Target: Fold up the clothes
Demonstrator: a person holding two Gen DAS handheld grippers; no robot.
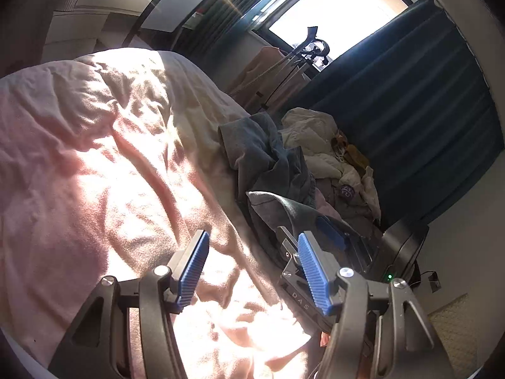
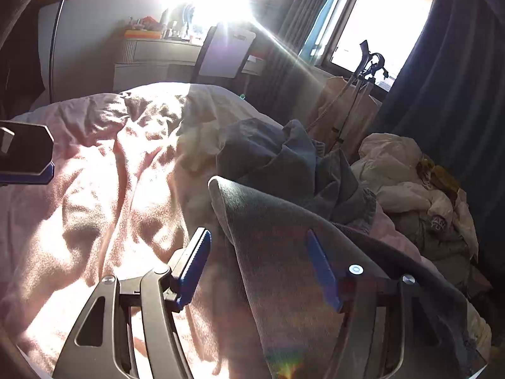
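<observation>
Heap of clothes [image 2: 303,170] on the bed cover [image 2: 94,173], window [image 2: 388,22] behind, dresser [image 2: 157,53] far left.

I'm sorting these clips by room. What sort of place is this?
Most likely a bedroom: a rumpled pink duvet covers a bed, dark blue curtains frame a sunlit window, and a heap of unfolded clothes lies by it.

A napped, fleecy pink blanket [image 1: 94,164] covers the bed, a matt grey ribbed-knit garment [image 2: 284,252] drapes over black matt plastic gripper arms with ridged blue rubbery pads [image 1: 192,268], and dark pleated cloth curtains [image 1: 426,110] hang behind.
</observation>
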